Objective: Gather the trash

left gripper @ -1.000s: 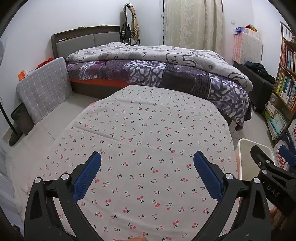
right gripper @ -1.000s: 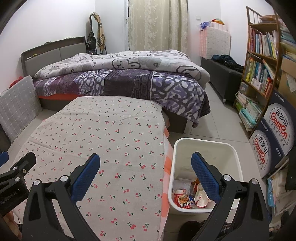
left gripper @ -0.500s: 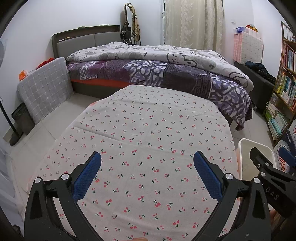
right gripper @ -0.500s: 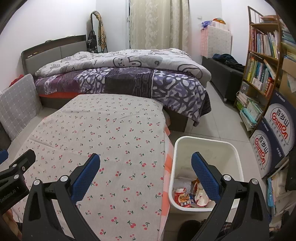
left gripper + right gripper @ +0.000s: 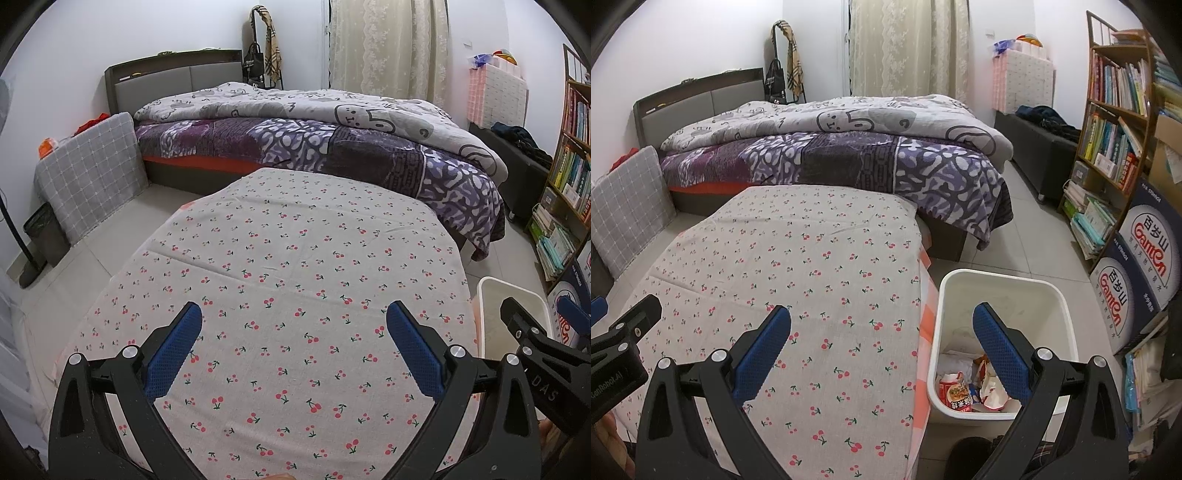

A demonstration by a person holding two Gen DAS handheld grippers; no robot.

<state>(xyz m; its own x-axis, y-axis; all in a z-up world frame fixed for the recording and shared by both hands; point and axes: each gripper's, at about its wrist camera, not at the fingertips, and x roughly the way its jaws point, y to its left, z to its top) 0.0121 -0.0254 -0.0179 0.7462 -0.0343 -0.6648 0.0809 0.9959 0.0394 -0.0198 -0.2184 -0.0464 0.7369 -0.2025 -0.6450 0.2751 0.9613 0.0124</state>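
A bed [image 5: 317,147] with grey and purple quilts stands beyond the desk [image 5: 295,277], cream curtain [image 5: 908,48] behind, bookshelf [image 5: 1115,140] right.

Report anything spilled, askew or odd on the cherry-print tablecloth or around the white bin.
Nothing stands out. The cherry-print tablecloth lies flat and bare, and the wrappers sit inside the upright white plastic bin.

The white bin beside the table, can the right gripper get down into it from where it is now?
Probably yes. The right gripper is open and empty, and the white bin stands uncovered on the floor just past the table edge, with wrappers only at its bottom. Nothing lies between them.
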